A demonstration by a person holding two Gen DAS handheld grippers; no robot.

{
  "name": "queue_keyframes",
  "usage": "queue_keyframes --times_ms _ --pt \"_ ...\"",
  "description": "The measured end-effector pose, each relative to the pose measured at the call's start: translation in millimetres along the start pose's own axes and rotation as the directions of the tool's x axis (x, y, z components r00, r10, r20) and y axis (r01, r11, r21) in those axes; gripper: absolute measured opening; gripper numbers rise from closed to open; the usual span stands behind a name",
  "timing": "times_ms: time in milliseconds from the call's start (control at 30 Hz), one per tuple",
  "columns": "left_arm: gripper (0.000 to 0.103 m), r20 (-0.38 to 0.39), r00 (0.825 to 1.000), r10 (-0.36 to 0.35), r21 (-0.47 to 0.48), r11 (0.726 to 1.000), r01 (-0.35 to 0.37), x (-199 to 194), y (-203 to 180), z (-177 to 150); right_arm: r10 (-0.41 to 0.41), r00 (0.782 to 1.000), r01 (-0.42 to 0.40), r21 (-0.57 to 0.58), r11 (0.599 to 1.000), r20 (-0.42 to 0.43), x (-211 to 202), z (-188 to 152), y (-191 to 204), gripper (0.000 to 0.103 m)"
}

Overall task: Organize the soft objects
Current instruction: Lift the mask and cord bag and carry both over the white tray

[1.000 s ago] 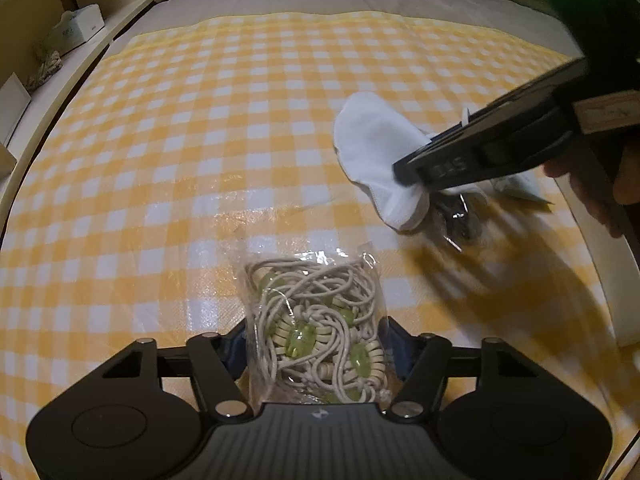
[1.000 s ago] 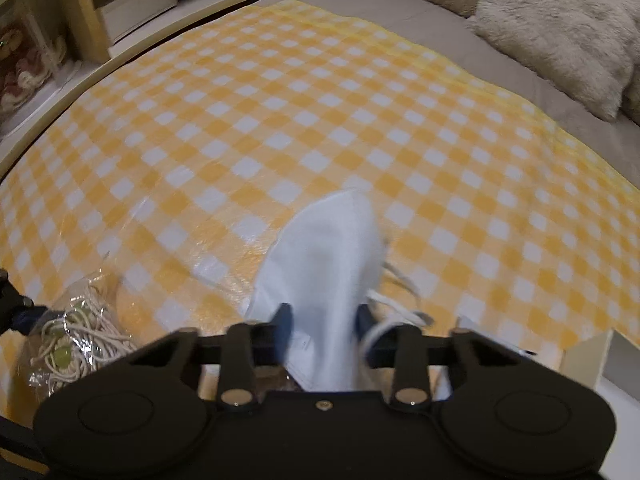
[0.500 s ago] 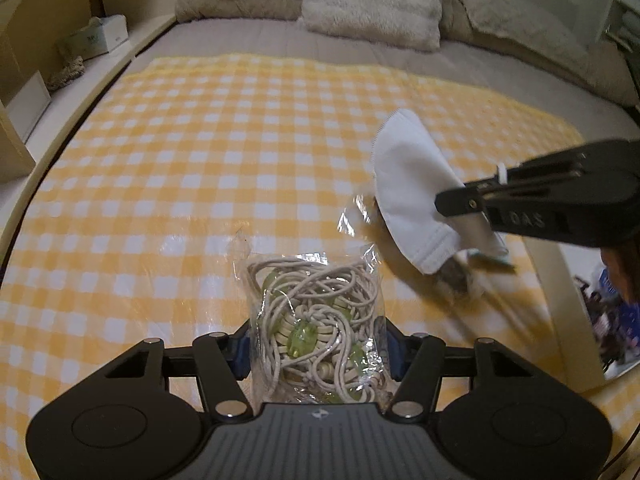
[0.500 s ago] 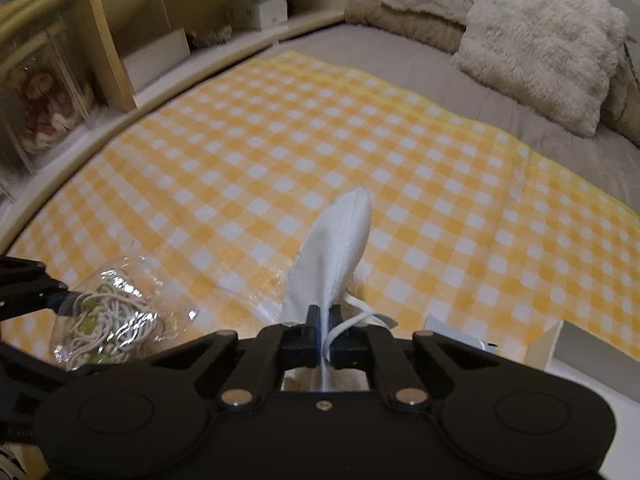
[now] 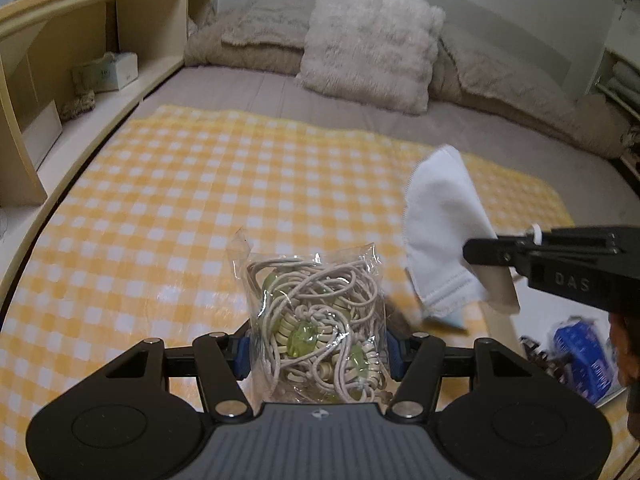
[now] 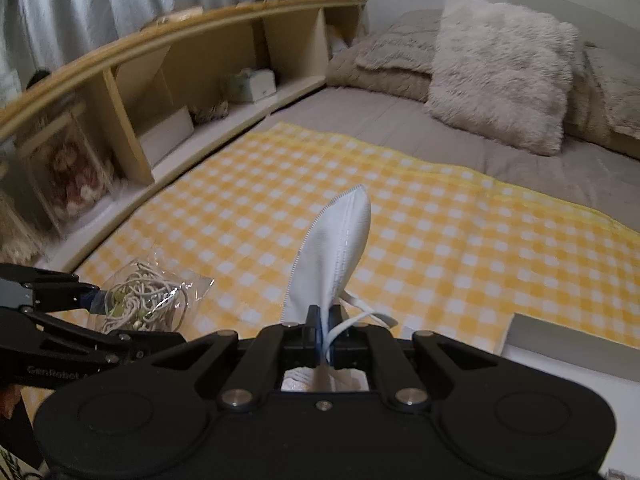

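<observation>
My left gripper [image 5: 318, 350] is shut on a clear plastic bag of beige cords and green beads [image 5: 316, 320] and holds it above the yellow checked cloth [image 5: 200, 200]. The bag also shows at the left of the right wrist view [image 6: 144, 300]. My right gripper [image 6: 325, 320] is shut on a folded white face mask [image 6: 336, 248], held upright above the cloth, its ear loop hanging by the fingers. In the left wrist view the mask [image 5: 444, 232] hangs at the right, pinched by the right gripper [image 5: 476, 252].
The cloth lies on a grey bed [image 5: 360, 116] with fluffy pillows [image 5: 372, 40] at the head. A wooden shelf [image 6: 160, 80] with boxes runs along the left. A white box [image 6: 568, 344] stands at the cloth's right edge, with a blue packet [image 5: 584, 360] inside.
Both grippers have lifted their loads off the cloth and risen. The right gripper closed on the mask, which now stands upright. More of the pillows and shelf shows.
</observation>
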State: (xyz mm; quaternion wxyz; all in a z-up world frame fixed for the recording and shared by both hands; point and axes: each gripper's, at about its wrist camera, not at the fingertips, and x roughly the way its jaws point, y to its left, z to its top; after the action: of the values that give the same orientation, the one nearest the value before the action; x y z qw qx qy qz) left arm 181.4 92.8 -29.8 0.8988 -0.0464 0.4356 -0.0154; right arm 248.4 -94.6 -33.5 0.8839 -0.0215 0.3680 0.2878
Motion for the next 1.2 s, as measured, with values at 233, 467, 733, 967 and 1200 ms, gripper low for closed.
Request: queue_keyframes --times_ms 233,467,733,967,1200 --pt "0.06 0.072 0.997 -0.03 -0.01 0.999 0.03 -7.6 -24.4 13.2 -0.015 0.996 0.009 0.064 0.998 0.092 -45.1 -0.5 -18.9 0.004" --pt "0.06 0.128 0.988 -0.082 -0.009 0.996 0.084 -8.8 -52.3 30.9 -0.079 0.987 0.066 0.098 0.993 0.14 -77.8 -6.4 -47.4 0.004" --pt "0.06 0.144 0.979 -0.143 0.022 0.99 0.142 2.9 -99.0 46.7 -0.173 0.971 0.143 0.18 0.973 0.167 -111.5 -21.5 -98.0 0.004" --pt "0.06 0.131 0.972 -0.195 0.054 0.98 0.19 18.3 -139.7 55.5 -0.28 0.949 0.238 0.252 0.938 0.146 -136.1 -41.4 -148.8 0.004" --pt "0.06 0.072 0.969 -0.237 0.106 0.968 0.229 44.5 -181.1 56.1 -0.38 0.922 0.338 0.323 0.884 0.074 -146.9 -66.8 -200.1 0.004"
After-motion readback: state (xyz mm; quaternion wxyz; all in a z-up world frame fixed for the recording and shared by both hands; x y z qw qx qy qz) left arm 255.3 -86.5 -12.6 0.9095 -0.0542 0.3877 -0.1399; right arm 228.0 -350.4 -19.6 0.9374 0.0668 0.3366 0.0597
